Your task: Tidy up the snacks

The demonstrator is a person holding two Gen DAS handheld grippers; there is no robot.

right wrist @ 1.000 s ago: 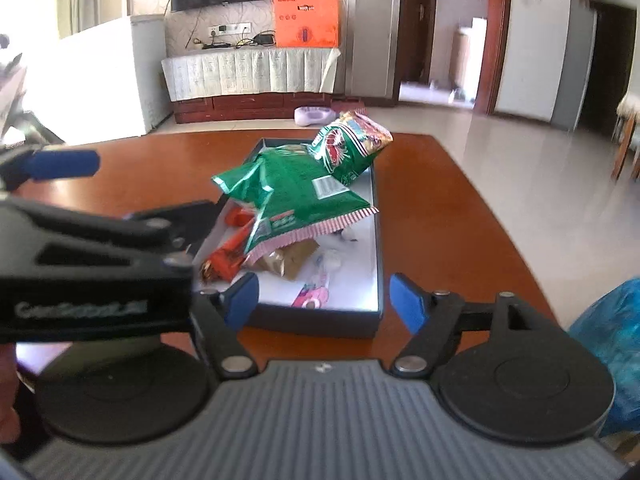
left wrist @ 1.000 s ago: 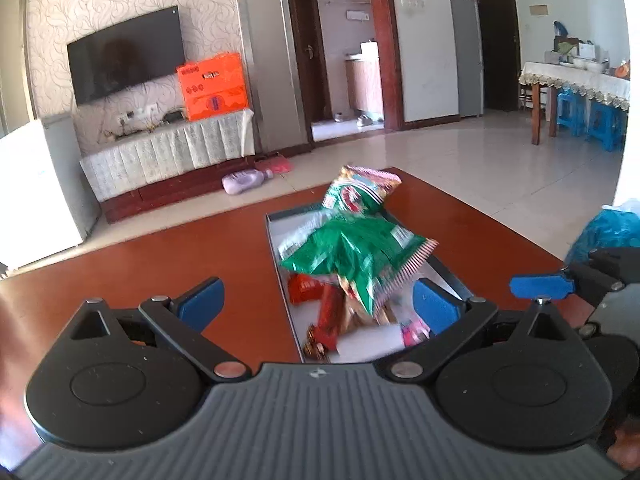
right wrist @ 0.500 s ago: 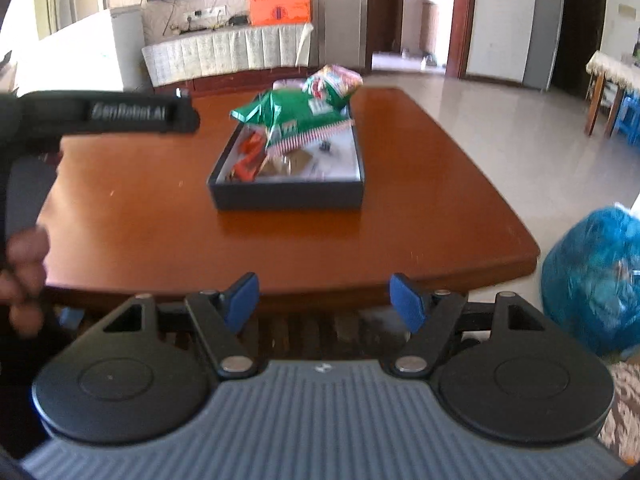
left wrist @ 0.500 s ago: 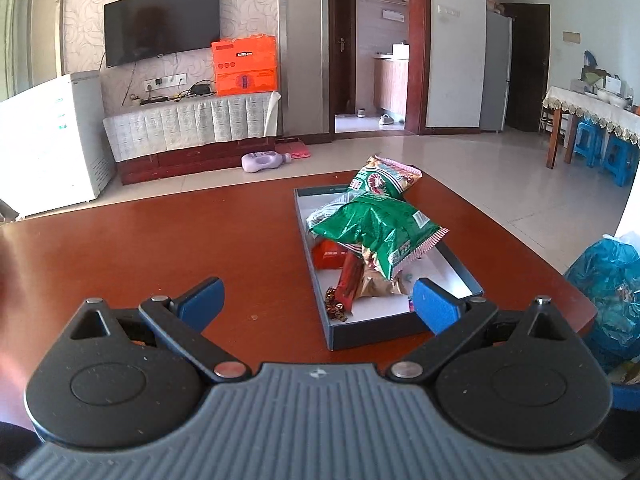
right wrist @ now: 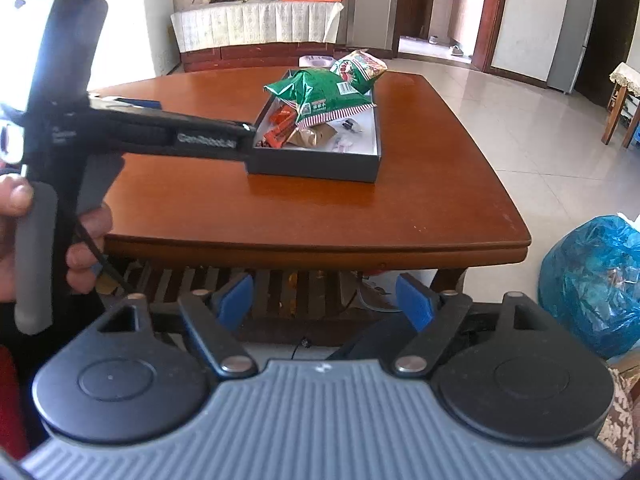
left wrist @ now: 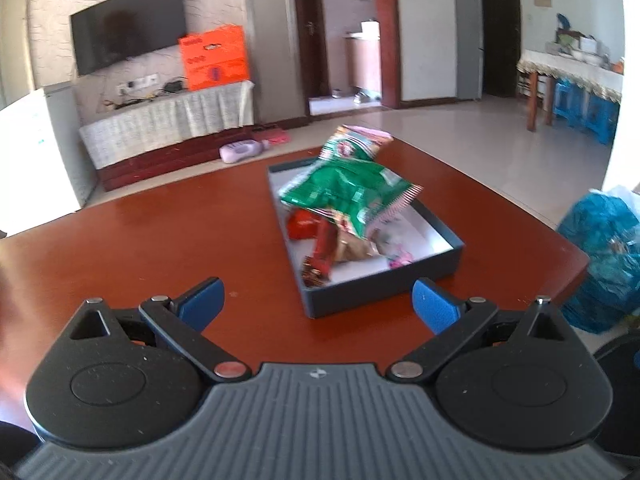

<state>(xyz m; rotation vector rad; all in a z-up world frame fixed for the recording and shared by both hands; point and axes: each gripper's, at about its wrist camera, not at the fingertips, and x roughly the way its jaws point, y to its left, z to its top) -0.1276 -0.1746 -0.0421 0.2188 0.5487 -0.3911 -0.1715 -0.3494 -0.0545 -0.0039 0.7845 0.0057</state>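
A dark shallow box (left wrist: 384, 292) (right wrist: 312, 166) sits on the brown table (left wrist: 140, 248) (right wrist: 360, 208). It holds a green snack bag (left wrist: 348, 194) (right wrist: 320, 96), a second green and red bag (left wrist: 352, 142) (right wrist: 358, 68) at its far end, red packets (left wrist: 326, 240) (right wrist: 280, 126) and small wrapped sweets. My left gripper (left wrist: 318, 304) is open and empty over the table, just short of the box's near wall. My right gripper (right wrist: 324, 300) is open and empty, pulled back beyond the table's near edge. The left tool's body (right wrist: 132, 136) shows at left in the right wrist view.
A blue plastic bag (left wrist: 600, 256) (right wrist: 592, 280) stands on the floor right of the table. A slatted shelf (right wrist: 248, 284) lies under the tabletop. A TV stand with an orange box (left wrist: 214, 58) and a white appliance (left wrist: 32, 156) are at the far wall.
Both grippers have drawn back from the box and stayed open. The right one has retreated past the table edge and sits lower. The snacks have not moved.
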